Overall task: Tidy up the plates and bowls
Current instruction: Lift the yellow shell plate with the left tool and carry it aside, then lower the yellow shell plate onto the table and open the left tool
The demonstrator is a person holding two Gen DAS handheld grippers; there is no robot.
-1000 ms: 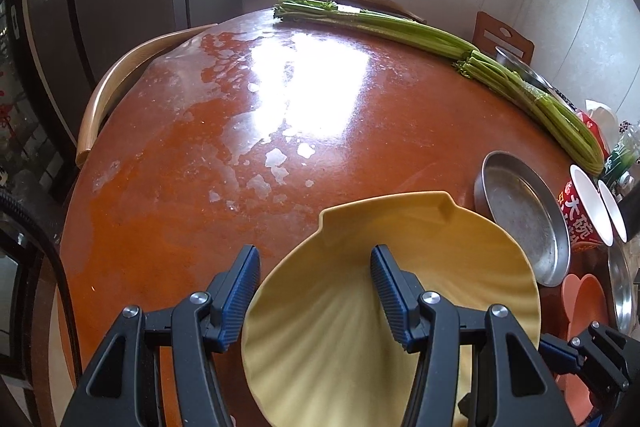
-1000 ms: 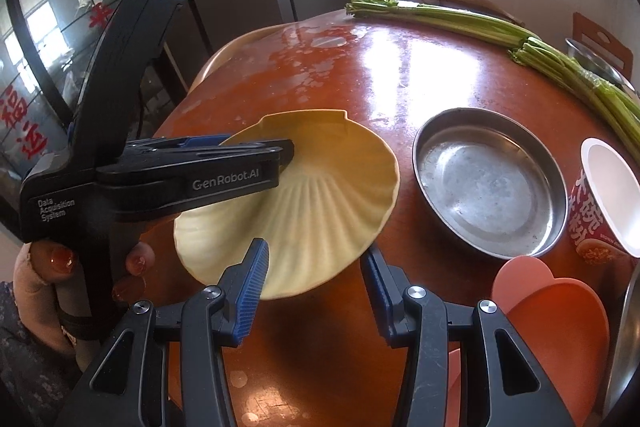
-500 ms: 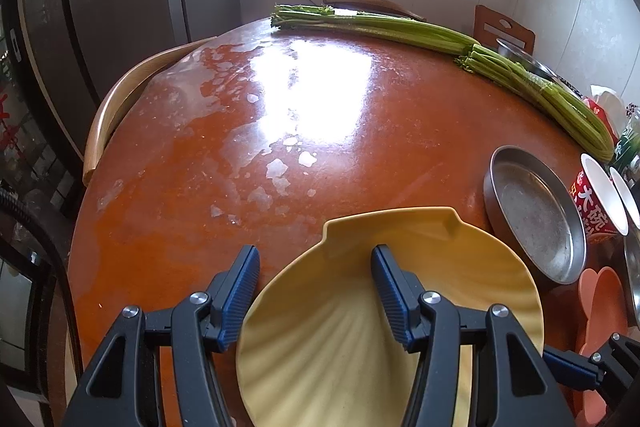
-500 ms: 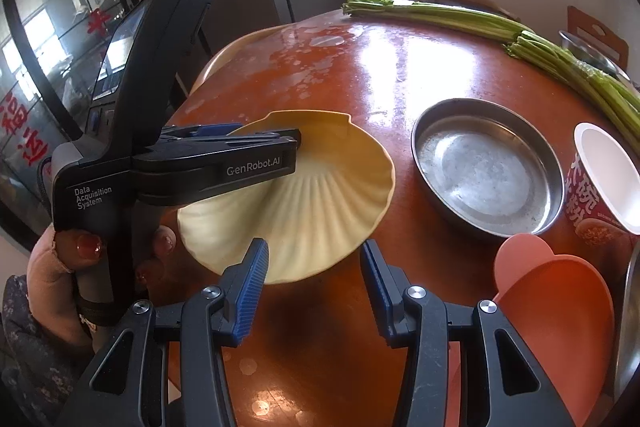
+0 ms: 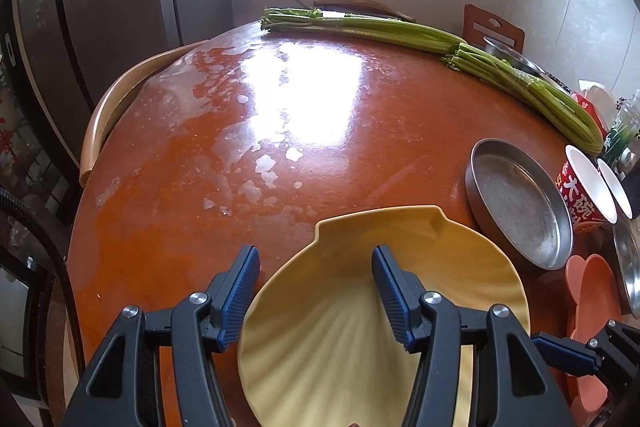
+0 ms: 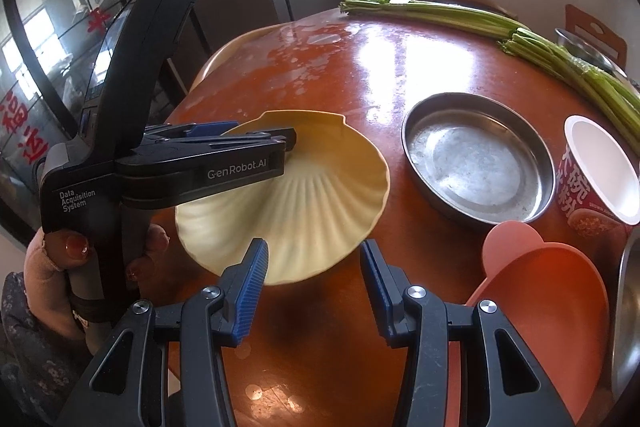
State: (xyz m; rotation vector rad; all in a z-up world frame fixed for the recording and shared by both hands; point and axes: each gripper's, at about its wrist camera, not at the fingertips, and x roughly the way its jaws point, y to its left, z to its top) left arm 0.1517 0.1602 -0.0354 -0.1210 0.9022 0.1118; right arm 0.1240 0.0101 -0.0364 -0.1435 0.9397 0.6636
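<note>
A yellow shell-shaped plate [image 5: 360,315] lies on the red-brown round table [image 5: 224,163]; it also shows in the right wrist view [image 6: 312,203]. My left gripper [image 5: 316,291] is open, its jaws straddling the plate's left rim, one finger over the plate and one outside it. It appears from the side in the right wrist view [image 6: 290,141]. My right gripper [image 6: 314,287] is open and empty, just short of the plate's near edge. A round steel pan [image 6: 476,155] and a pink heart-shaped plate [image 6: 552,303] lie to the right.
A red instant-noodle cup [image 6: 596,183] stands right of the steel pan. A long bunch of green stalks [image 5: 440,55] runs along the table's far edge. A wooden chair back [image 5: 116,107] sits at the table's left. Another steel dish's rim [image 6: 628,315] is at far right.
Both gripper views have pulled back and risen slightly, so more of the table shows. The left gripper stays open around the plate's rim; the plate has not visibly moved on the table.
</note>
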